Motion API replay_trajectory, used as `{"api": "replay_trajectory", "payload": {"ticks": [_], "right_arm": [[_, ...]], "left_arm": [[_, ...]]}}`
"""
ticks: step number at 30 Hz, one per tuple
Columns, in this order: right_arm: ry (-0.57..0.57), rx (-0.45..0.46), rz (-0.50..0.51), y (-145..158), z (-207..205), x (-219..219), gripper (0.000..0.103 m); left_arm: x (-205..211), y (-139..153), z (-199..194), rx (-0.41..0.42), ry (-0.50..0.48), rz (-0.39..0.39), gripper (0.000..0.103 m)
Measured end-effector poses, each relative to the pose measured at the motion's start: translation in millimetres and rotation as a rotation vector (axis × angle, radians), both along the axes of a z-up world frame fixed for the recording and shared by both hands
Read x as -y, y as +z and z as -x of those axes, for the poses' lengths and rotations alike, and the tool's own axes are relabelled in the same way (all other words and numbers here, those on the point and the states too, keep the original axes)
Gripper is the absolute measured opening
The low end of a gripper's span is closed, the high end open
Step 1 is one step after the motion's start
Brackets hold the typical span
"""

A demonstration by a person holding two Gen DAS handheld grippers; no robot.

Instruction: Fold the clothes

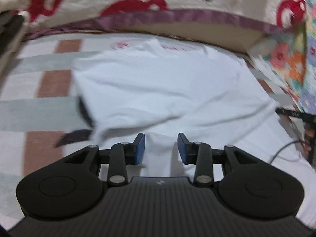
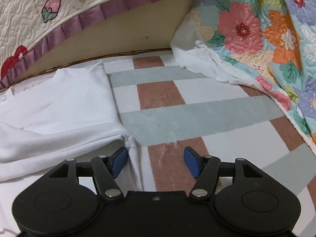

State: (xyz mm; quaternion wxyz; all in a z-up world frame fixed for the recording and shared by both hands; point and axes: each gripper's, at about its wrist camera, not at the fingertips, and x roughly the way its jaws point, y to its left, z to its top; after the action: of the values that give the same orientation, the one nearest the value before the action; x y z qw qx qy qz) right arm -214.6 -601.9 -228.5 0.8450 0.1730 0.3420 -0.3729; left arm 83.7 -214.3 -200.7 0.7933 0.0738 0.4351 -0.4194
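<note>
Lying spread on the checked blanket point(image 2: 197, 106), the white T-shirt point(image 1: 158, 85) has its printed end up near the far edge, under the hem of the cream quilt with the purple frill point(image 2: 92, 15). A layer along its near side is doubled over, so its right near corner stands up as a small open fold.

The left gripper point(image 1: 161, 148) hovers low over the shirt's near edge, blue pads parted with cloth showing between them but nothing pinched; that placing suits taking up the hem. The right gripper point(image 2: 156, 162) is spread wide too, holding nothing, its left pad just beside the raised corner fold and its right pad over bare blanket. My judgement is that it stands there to catch that corner.

Whether the doubled layer is a fold just laid or one about to be lifted further cannot be told.

No box, basket or drawer shows. The floral quilt point(image 2: 266, 35) drapes along the blanket's right edge.
</note>
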Motion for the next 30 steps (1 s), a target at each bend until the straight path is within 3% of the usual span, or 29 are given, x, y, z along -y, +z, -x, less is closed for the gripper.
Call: {"api": "replay_trajectory", "payload": {"ticks": [2,5,11,14,16,19,22,24,25,27,30], "right_arm": [[-0.001,0.005,0.005,-0.8,0.4,-0.4,0.069],[-0.003,0.012,0.013,-2.1,1.1,-1.1,0.07],[-0.004,0.02,0.021,-3.0,2.1,-1.8,0.07],[-0.009,0.003,0.003,0.0,0.3,-1.0,0.071],[-0.012,-0.009,-0.009,2.0,-1.0,-0.5,0.071],[-0.016,-0.026,-0.027,4.9,-2.9,0.3,0.07],[-0.011,-0.046,-0.034,7.5,-4.4,-0.2,0.07],[0.001,-0.06,-0.024,6.6,-3.8,-1.1,0.071],[0.007,-0.064,-0.02,6.5,-2.8,-1.2,0.071],[0.014,-0.065,-0.013,8.2,1.1,-0.8,0.07],[-0.086,-0.018,-0.001,31.7,15.6,-2.7,0.067]], "left_arm": [[6.3,-4.3,3.5,0.024,-0.009,-0.028,0.039],[4.0,2.1,11.3,0.09,-0.016,-0.037,0.004],[-30.1,47.5,42.1,0.106,-0.117,0.145,0.003],[-40.3,50.9,61.9,0.007,-0.211,0.156,0.002],[-41.5,43.0,75.0,-0.032,-0.27,0.083,0.002],[-40.5,24.9,84.0,-0.073,-0.303,-0.062,0.006],[-45.8,26.5,68.9,-0.112,-0.232,-0.032,0.019],[-55.1,34.2,51.9,-0.145,-0.152,0.058,0.04],[-59.2,37.1,43.7,-0.152,-0.105,0.095,0.044],[-66.1,39.0,27.5,-0.126,0.008,0.128,0.047],[-60.4,30.7,10.3,-0.055,0.083,0.08,0.047]]}}
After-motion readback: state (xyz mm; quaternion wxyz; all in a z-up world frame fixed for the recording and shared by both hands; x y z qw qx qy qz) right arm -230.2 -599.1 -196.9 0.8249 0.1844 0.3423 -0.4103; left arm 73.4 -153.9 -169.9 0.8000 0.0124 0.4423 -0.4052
